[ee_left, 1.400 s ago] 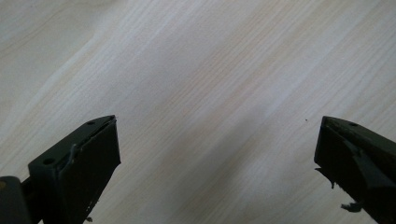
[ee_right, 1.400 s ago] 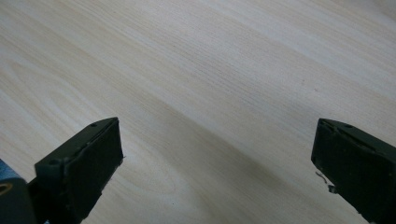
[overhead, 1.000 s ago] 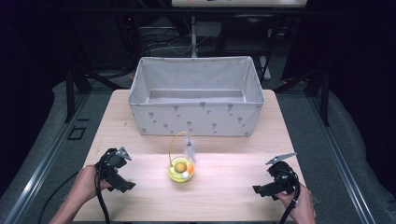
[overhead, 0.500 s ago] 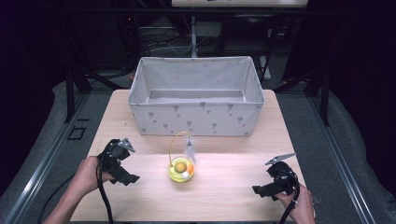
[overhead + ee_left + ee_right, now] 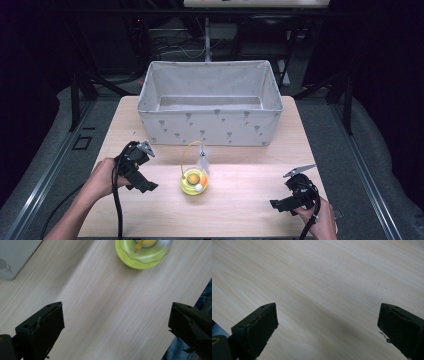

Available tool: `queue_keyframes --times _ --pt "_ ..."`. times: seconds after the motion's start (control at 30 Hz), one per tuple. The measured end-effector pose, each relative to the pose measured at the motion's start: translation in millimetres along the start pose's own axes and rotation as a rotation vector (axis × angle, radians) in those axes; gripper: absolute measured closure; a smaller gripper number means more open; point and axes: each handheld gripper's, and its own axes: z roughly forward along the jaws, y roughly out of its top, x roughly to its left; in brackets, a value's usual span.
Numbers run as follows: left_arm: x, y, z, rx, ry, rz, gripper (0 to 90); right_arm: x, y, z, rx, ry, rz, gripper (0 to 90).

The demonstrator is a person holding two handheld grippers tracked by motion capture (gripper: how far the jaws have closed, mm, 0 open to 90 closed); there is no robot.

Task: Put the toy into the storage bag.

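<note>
Left tongs (image 5: 142,176) had shifted forward and inward toward the toy since the earlier frame, the hand rolling them over; right tongs (image 5: 292,195) hardly moved. Left tongs were released, jaws wide apart, nothing between them, hovering over bare desk (image 5: 240,205). Yellow-green toy (image 5: 194,181) with wire loop handle sat just right of left tongs, ahead of them in the left gripper view. Fabric bin (image 5: 210,102) stood beyond both, empty-looking. Right tongs also released, well right of toy. Likely step: approach toy; best to centre jaws on its body or handle before closing, keeping it upright.
</note>
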Motion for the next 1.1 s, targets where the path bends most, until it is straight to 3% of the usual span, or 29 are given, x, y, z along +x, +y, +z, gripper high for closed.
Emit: queue_keyframes --times 0.3,0.37,1.1 --pt "-1.2 19.7 -7.6 0.015 -0.005 0.041 0.4 -0.2 -0.3 0.1 0.004 -0.001 -0.003 2.7" --pt "-2.0 24.8 -9.1 0.018 -0.024 0.051 1.9 -0.1 -0.3 0.2 0.005 -0.001 -0.002 2.8" --pt "-15.7 80.8 -13.0 0.111 -0.051 0.192 0.2 0.4 -0.7 -0.7 0.013 0.007 0.0 3.1"
